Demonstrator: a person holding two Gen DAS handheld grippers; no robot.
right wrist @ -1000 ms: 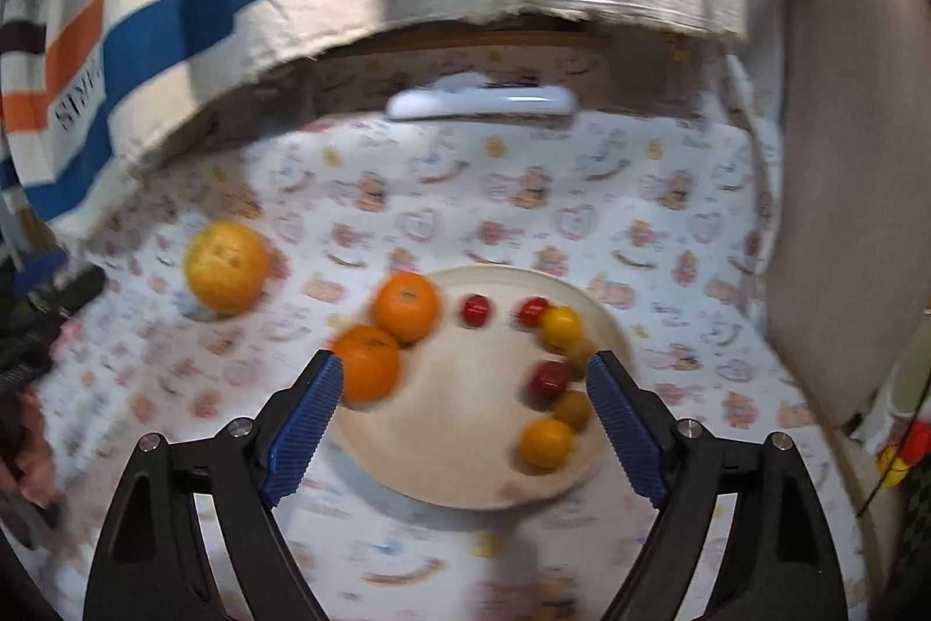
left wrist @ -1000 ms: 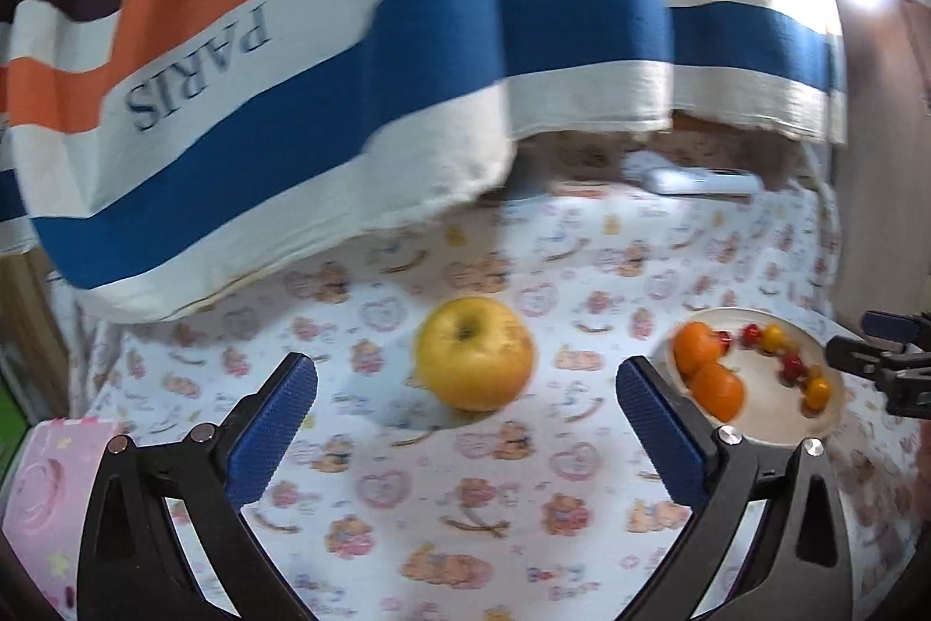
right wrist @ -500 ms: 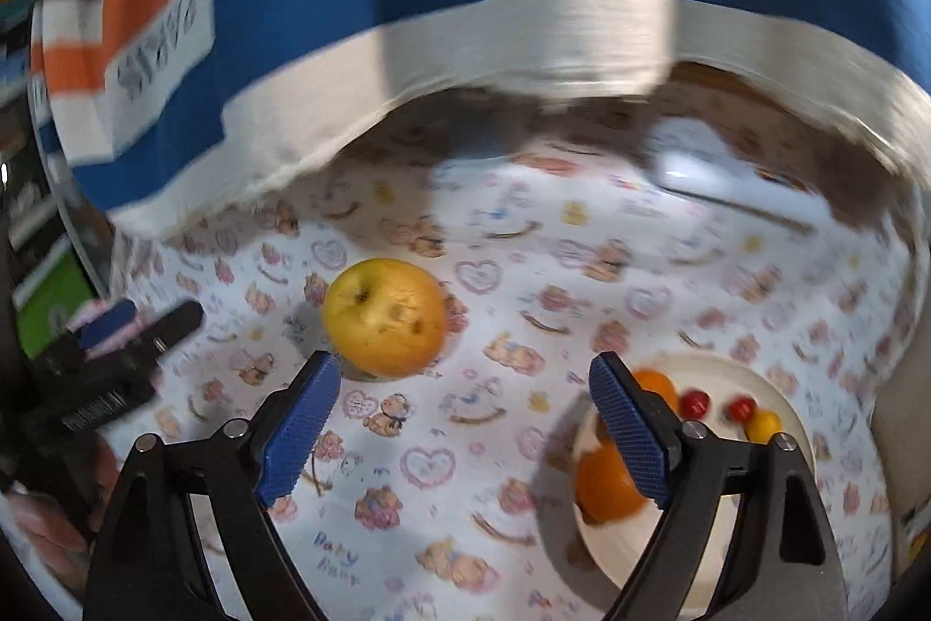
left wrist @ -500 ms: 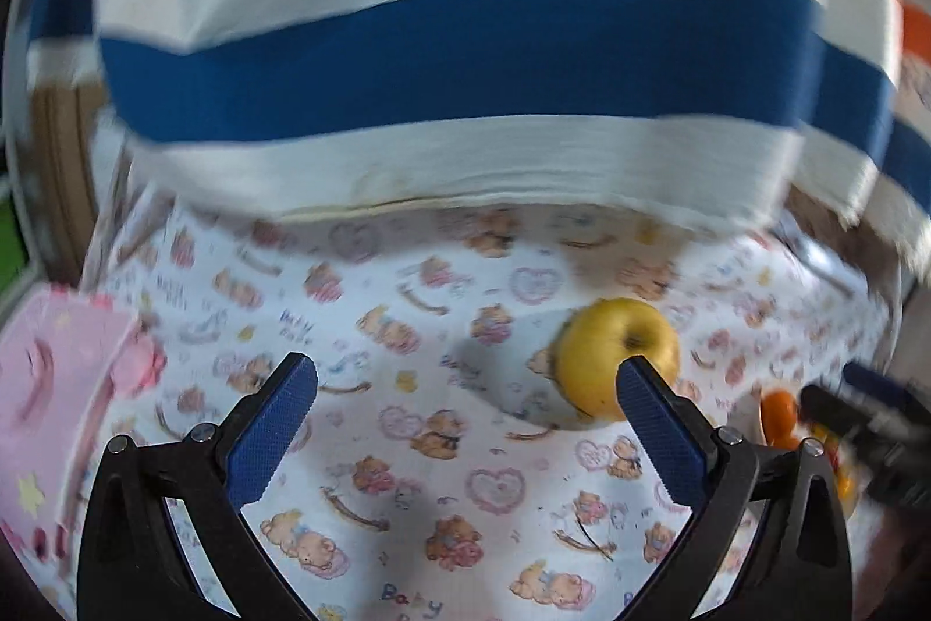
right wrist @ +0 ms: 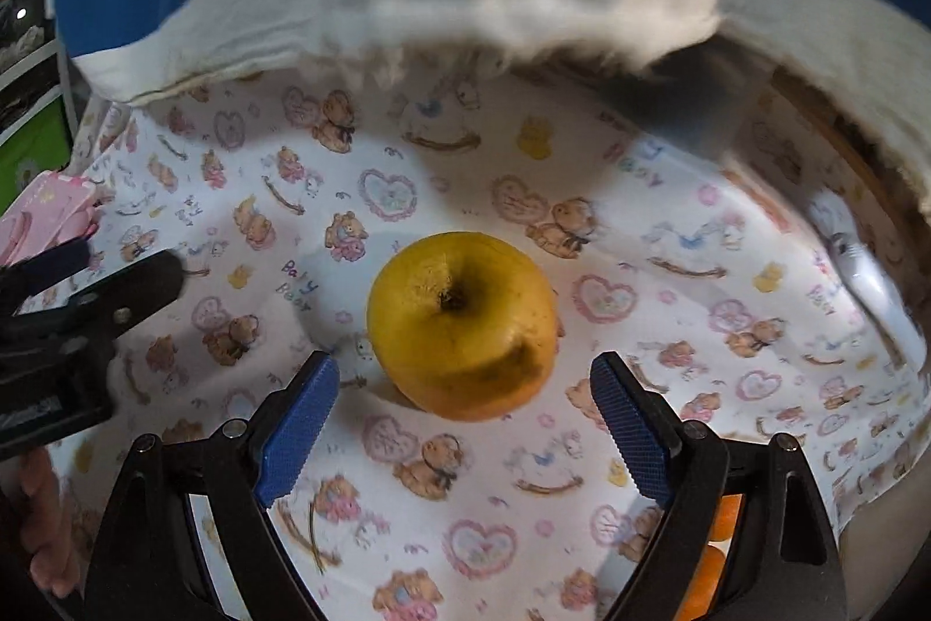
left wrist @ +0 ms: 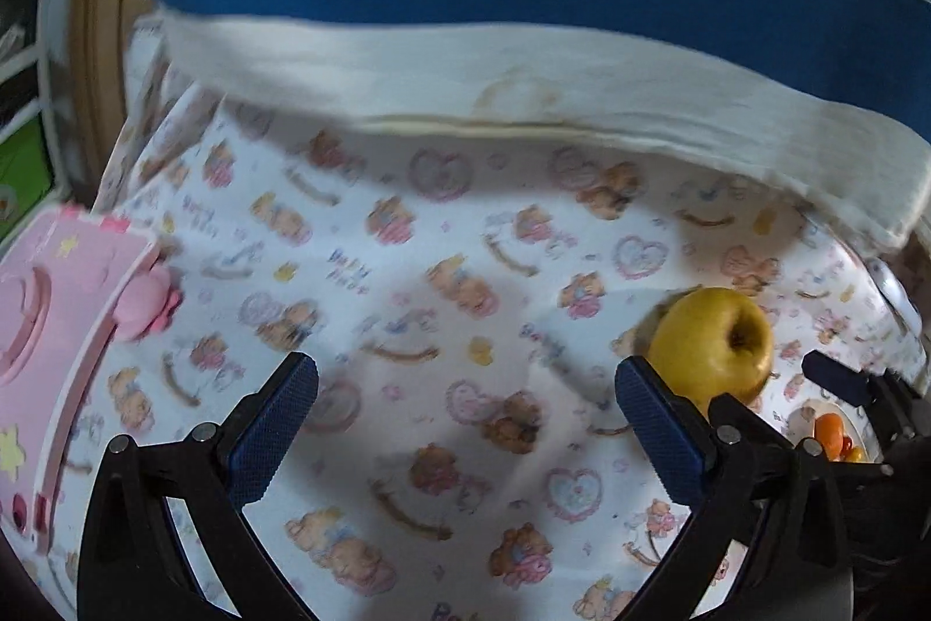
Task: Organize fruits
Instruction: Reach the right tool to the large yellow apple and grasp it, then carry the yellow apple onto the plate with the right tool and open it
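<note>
A yellow apple (right wrist: 462,324) lies on the baby-print cloth (right wrist: 407,190). My right gripper (right wrist: 465,417) is open, its blue pads just short of the apple on either side. In the left wrist view the apple (left wrist: 713,344) sits at the right, just beyond the right pad. My left gripper (left wrist: 465,423) is open and empty over bare cloth. The right gripper's tip (left wrist: 844,382) shows at the right edge, with small orange fruits (left wrist: 832,437) on a plate behind it. Oranges (right wrist: 707,563) peek out behind my right finger.
A striped blue, white and orange towel (left wrist: 494,10) hangs over the back of the table. A pink toy box (left wrist: 52,359) stands at the left. A white remote-like object (right wrist: 867,277) lies at the far right. The left gripper (right wrist: 75,324) shows at the left.
Both grippers swung left. The right one left the plate and now frames the apple up close. The left one has moved past the apple toward the pink box.
</note>
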